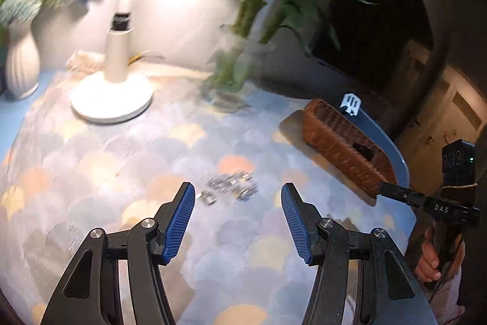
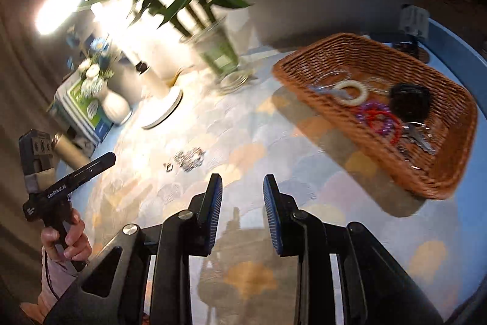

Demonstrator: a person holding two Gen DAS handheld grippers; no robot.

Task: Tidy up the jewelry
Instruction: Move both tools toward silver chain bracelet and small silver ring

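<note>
A silver chain bracelet point(image 1: 231, 186) lies in a small heap on the patterned tabletop, just beyond my open, empty left gripper point(image 1: 238, 192); it also shows in the right wrist view point(image 2: 187, 159). My right gripper point(image 2: 242, 183) is open and empty above the table, left of a brown wicker basket point(image 2: 441, 172). The basket holds a white bead bracelet point(image 2: 351, 92), red and purple bracelets point(image 2: 376, 119), a black round item point(image 2: 409, 101) and keys point(image 2: 418, 137). The basket also shows in the left wrist view point(image 1: 341, 139).
A white lamp base point(image 1: 111, 99), a white vase of flowers point(image 1: 21, 66) and a glass vase of bamboo point(image 1: 231, 72) stand at the back. A green and white box point(image 2: 80, 108) sits at the far left. The table edge point(image 1: 404, 172) runs behind the basket.
</note>
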